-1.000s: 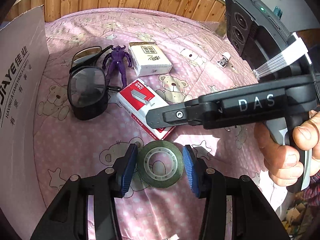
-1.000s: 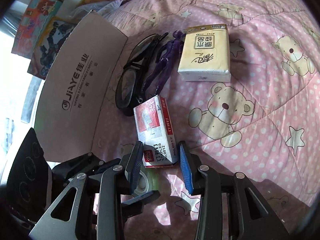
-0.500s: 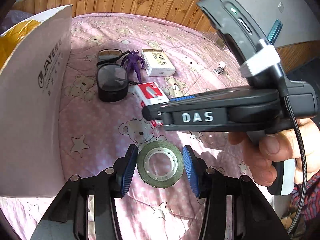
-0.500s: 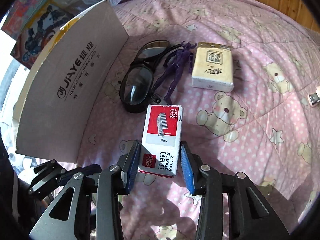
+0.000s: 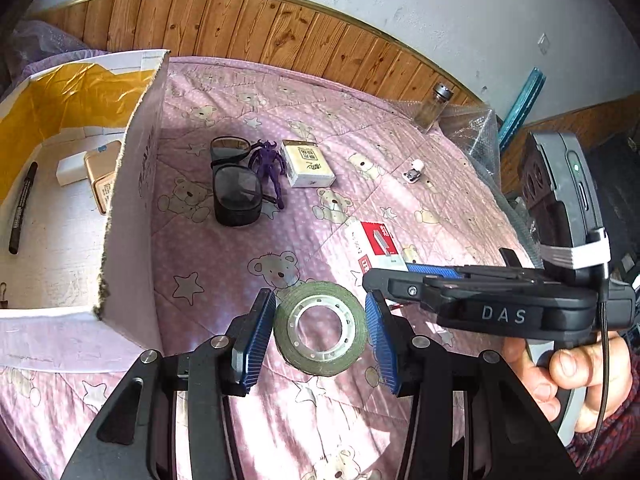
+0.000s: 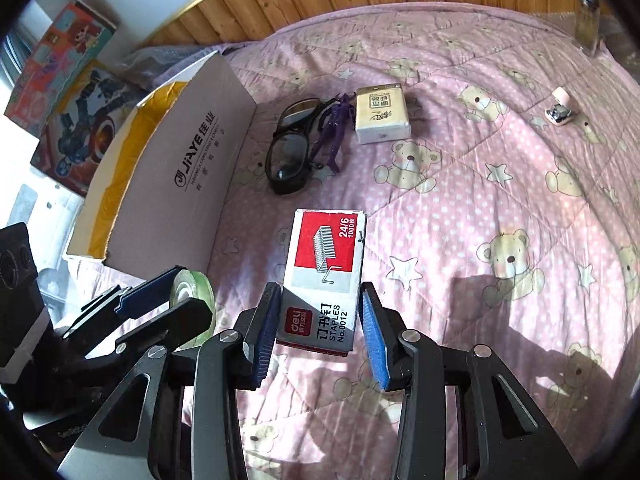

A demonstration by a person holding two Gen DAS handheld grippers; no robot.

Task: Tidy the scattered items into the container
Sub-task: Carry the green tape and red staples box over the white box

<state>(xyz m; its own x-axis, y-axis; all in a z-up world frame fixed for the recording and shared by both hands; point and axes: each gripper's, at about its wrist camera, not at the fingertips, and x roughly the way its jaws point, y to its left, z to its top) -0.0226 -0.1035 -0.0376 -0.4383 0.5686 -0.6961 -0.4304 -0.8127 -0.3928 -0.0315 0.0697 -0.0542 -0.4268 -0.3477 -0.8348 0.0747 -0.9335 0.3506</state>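
My left gripper [image 5: 320, 320] is shut on a green tape roll [image 5: 324, 366] and holds it in the air above the pink bedspread. My right gripper [image 6: 318, 320] is shut on a red and white staples box [image 6: 324, 256], also lifted. In the left wrist view the right gripper [image 5: 374, 280] comes in from the right with the staples box [image 5: 374, 240] in it. The right wrist view has the left gripper [image 6: 188, 292] with the tape roll [image 6: 192, 284] at lower left. The open cardboard box [image 5: 132, 200] [image 6: 192, 168] stands to the left.
On the bedspread lie black glasses [image 5: 236, 188], a purple figure [image 5: 272, 168], a tissue pack [image 5: 306, 162] and a small white clip [image 5: 414, 170]. A glass jar [image 5: 434, 106] stands at the far edge. Inside the box are a marker [image 5: 22, 208] and a tan pack [image 5: 102, 178].
Both grippers have risen with their loads, the tape roll and the staples box. The view has pulled back, and the inside of the cardboard box now shows.
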